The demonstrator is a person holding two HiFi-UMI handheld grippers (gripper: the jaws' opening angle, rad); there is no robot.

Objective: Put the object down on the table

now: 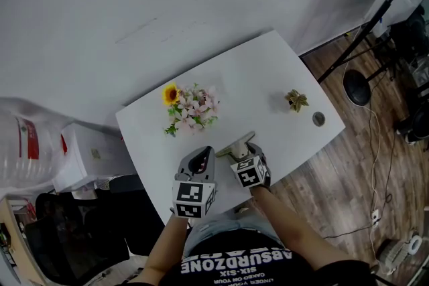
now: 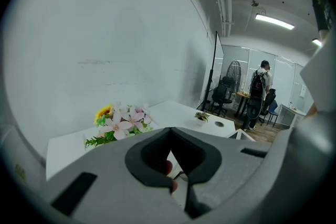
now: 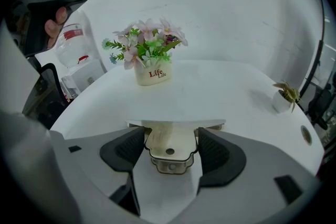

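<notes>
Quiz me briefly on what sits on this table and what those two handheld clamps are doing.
1. Multiple choice: what does the right gripper hold? A) a cup B) a cream T-shaped tool C) nothing
2. True or false: the flower pot stands on the white table.
3. Fill in: the small succulent stands to the flower pot's ____, as the person sees it.
Key: 1 B; 2 true; 3 right.

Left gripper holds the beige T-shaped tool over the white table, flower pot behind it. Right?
Not the left. The right gripper holds the beige T-shaped tool, as the right gripper view shows, with its jaws shut on the handle. The left gripper holds nothing. The rest stands: the tool is over the white table, with the flower pot behind it.
</notes>
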